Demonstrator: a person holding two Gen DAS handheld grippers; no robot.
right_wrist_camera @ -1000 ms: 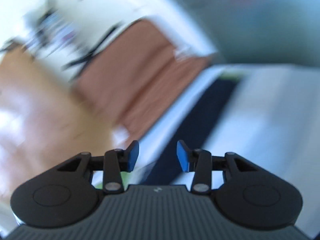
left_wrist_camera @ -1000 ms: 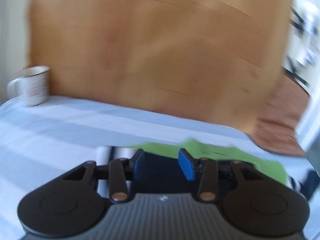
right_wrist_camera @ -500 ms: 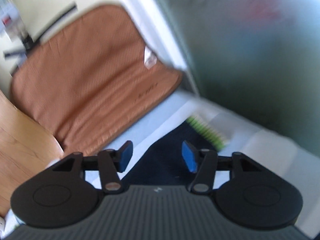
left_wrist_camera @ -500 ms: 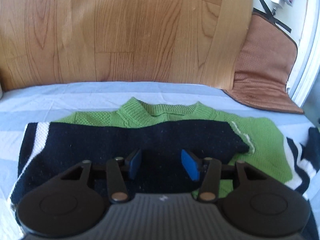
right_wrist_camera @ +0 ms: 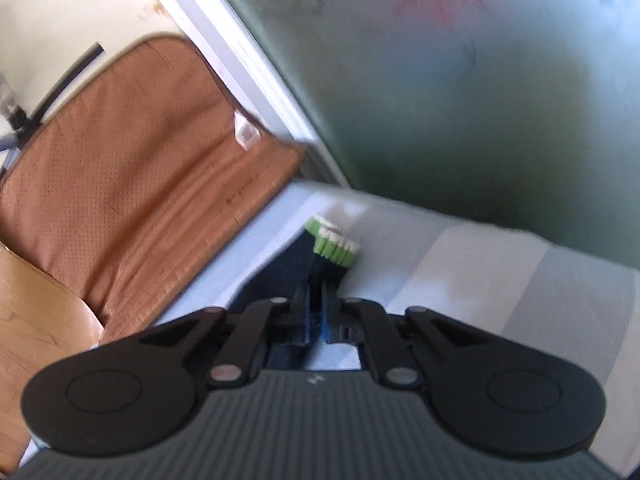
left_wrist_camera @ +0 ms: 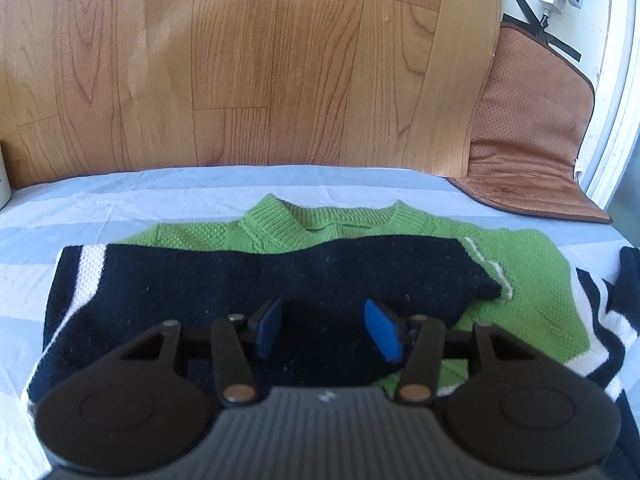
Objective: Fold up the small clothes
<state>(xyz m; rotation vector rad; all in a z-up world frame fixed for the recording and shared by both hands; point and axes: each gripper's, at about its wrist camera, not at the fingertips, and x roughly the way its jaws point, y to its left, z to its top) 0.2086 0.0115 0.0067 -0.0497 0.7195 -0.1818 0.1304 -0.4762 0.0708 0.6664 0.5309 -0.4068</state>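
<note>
A small knit sweater, green with navy and white-striped sleeves, lies flat on the pale blue striped sheet. One navy sleeve is folded across its chest. My left gripper is open and empty, hovering just above that folded sleeve. In the right wrist view my right gripper is shut on the other navy sleeve, just behind its green and white cuff, near the sheet's edge.
Wood floor lies beyond the sheet. A brown padded mat lies at the right by a white door frame; it also shows in the right wrist view. A white mug's edge is at the far left. A dark glass panel stands ahead of my right gripper.
My right gripper has closed on the navy sleeve near its cuff. My left gripper has pulled back from the folded sleeve and stays open; its view has steadied.
</note>
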